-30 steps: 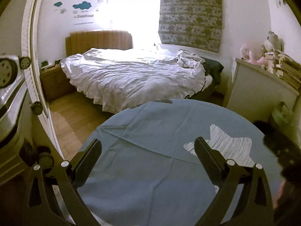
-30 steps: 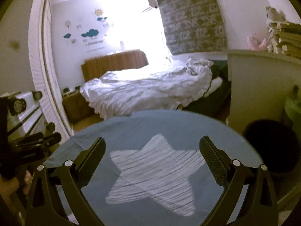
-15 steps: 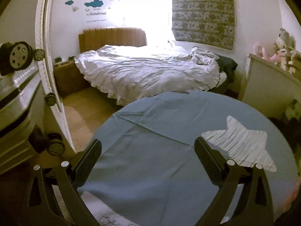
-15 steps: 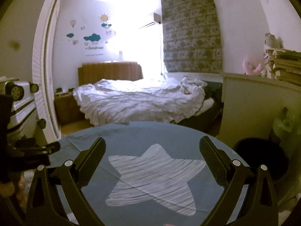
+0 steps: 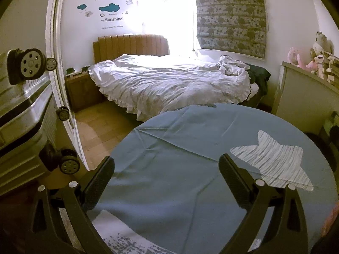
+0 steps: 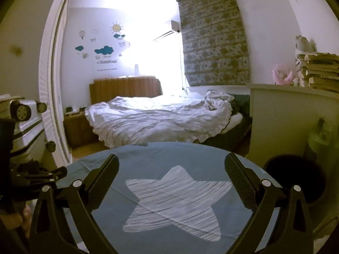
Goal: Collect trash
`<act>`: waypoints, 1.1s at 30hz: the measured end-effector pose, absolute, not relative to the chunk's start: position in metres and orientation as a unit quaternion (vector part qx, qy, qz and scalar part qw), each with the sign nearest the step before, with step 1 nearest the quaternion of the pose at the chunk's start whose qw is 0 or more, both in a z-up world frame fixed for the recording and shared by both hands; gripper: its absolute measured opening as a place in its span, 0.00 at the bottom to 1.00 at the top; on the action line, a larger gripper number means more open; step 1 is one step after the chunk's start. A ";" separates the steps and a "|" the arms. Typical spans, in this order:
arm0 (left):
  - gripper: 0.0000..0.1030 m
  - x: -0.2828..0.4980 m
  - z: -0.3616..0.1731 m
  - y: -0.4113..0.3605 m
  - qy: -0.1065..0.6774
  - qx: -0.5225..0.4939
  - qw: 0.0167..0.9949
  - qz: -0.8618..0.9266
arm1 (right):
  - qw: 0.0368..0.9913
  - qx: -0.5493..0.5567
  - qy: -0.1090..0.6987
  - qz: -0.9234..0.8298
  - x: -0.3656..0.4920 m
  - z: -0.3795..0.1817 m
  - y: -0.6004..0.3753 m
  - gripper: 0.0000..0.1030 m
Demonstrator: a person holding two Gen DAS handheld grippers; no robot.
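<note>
Two black two-finger grippers hang over a round table under a blue cloth (image 5: pixel 169 182) printed with a white brushed star (image 6: pixel 175 203). The left gripper (image 5: pixel 166 178) has its jaws spread wide with nothing between them, only bare blue cloth below. The right gripper (image 6: pixel 171 180) is just as wide apart and equally empty, its fingers framing the star.

No loose trash shows on the cloth in either view. The one thing belonging to the job that I can pick out is a dark round bin (image 6: pixel 296 175) on the floor just beside the table's right edge, at the foot of a pale cabinet (image 6: pixel 281 122). A stack of cardboard (image 6: pixel 317 72) and a pink soft toy (image 6: pixel 281 76) sit on top of that cabinet.

Beyond the table lies a bed with a rumpled white quilt (image 5: pixel 169 84) and a tan padded headboard (image 5: pixel 131 46). A silver hard-shell suitcase (image 5: pixel 23 110) lies on its side to the left, black wheels pointing into the room, near the white door frame (image 5: pixel 55 63). A patterned grey roller blind (image 5: pixel 231 14) hangs on the far wall, beside a bright glare.
</note>
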State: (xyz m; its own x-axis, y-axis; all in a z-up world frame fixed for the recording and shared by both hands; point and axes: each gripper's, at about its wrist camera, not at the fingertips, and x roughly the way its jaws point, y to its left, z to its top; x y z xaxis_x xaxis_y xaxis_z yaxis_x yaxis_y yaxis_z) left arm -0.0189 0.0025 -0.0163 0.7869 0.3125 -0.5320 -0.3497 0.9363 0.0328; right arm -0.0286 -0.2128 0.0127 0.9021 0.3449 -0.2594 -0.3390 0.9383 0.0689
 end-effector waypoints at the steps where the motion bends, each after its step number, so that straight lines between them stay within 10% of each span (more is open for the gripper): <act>1: 0.95 -0.018 -0.016 0.003 0.276 -0.033 0.944 0.175 | 0.975 0.011 0.135 0.176 -0.028 0.013 -0.213 0.95; 33: 0.95 -0.013 -0.019 0.004 0.280 -0.022 0.946 0.161 | 0.975 0.011 0.135 0.178 -0.030 0.015 -0.210 0.95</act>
